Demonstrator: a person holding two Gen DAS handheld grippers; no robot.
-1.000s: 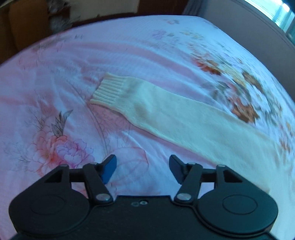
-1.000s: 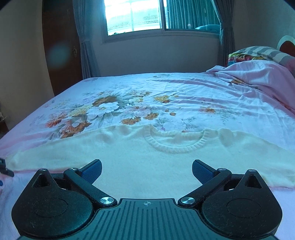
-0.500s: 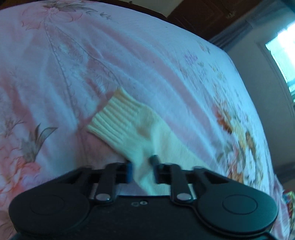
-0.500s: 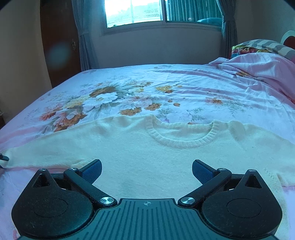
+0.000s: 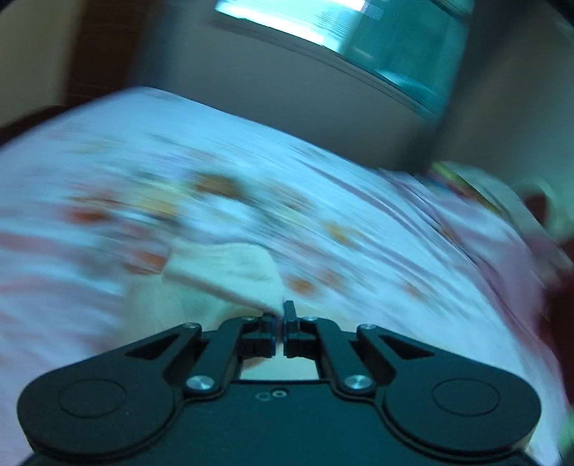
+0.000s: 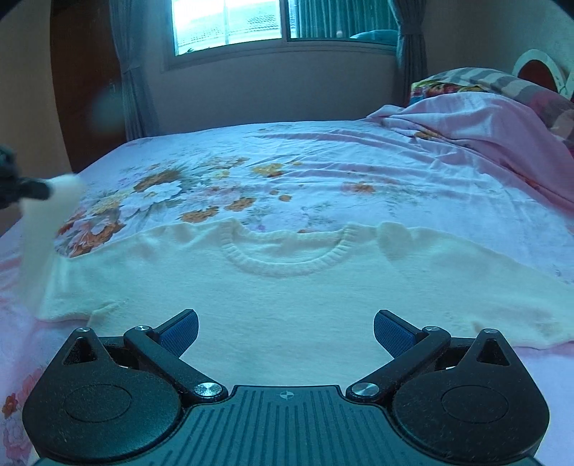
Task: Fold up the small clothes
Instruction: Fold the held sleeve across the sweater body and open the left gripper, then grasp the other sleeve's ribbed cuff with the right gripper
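A cream knit sweater (image 6: 287,286) lies flat on the floral bedsheet (image 6: 323,172), neckline away from me. My right gripper (image 6: 286,328) is open and empty, low over the sweater's body. My left gripper (image 5: 281,315) is shut on the sweater's left sleeve (image 5: 229,272) and holds it lifted off the bed; the left wrist view is heavily blurred. In the right wrist view the lifted sleeve (image 6: 46,222) rises at the far left, pinched by the left gripper (image 6: 25,186).
A rumpled pink blanket (image 6: 466,132) and pillows (image 6: 484,80) lie at the right end of the bed. A window (image 6: 229,25) with curtains is on the far wall. The sweater's right sleeve (image 6: 502,286) lies flat.
My left gripper closed on the sleeve near the cuff, lifted it off the bed and swung toward the sweater's body. My right gripper stayed open over the sweater.
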